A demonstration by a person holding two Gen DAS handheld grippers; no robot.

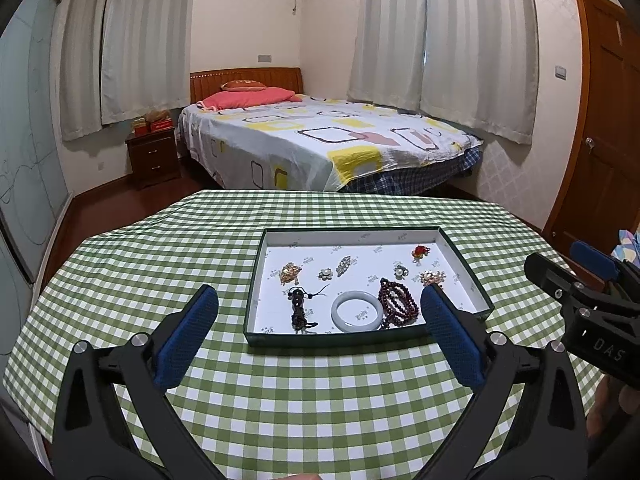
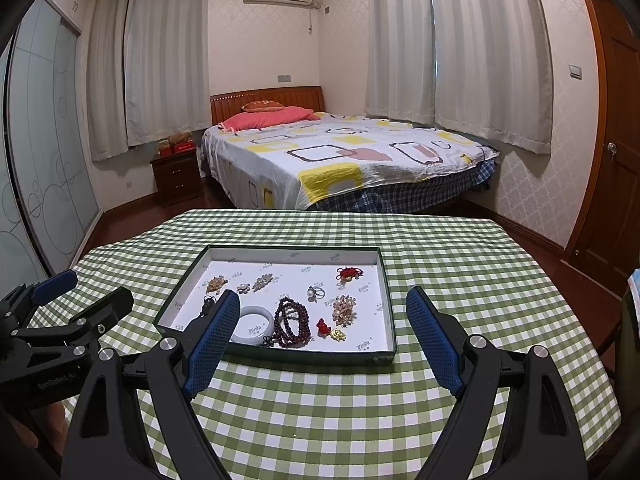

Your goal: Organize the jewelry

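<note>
A shallow dark green tray (image 1: 332, 338) (image 2: 280, 354) with a white floor sits on the checked table. Inside it lie a white jade bangle (image 1: 357, 311) (image 2: 256, 326), a dark red bead bracelet (image 1: 398, 300) (image 2: 292, 322), a dark beaded cord (image 1: 299, 308), a gold brooch (image 1: 290, 273), a pearl ring (image 2: 314, 292), a pink crystal brooch (image 2: 345, 308) and a red knot charm (image 1: 420, 252). My left gripper (image 1: 320, 292) (image 2: 86, 290) hovers open before the tray's near edge, holding nothing. My right gripper (image 2: 324, 294) (image 1: 560, 258) is open beside it, also holding nothing.
The green-and-white checked cloth (image 1: 320, 400) covers the whole table, with bare cloth left of the tray and in front of it. Beyond the far table edge stand a bed (image 1: 320, 136) and a nightstand (image 1: 154, 156). A wooden door (image 1: 604, 120) is at the right.
</note>
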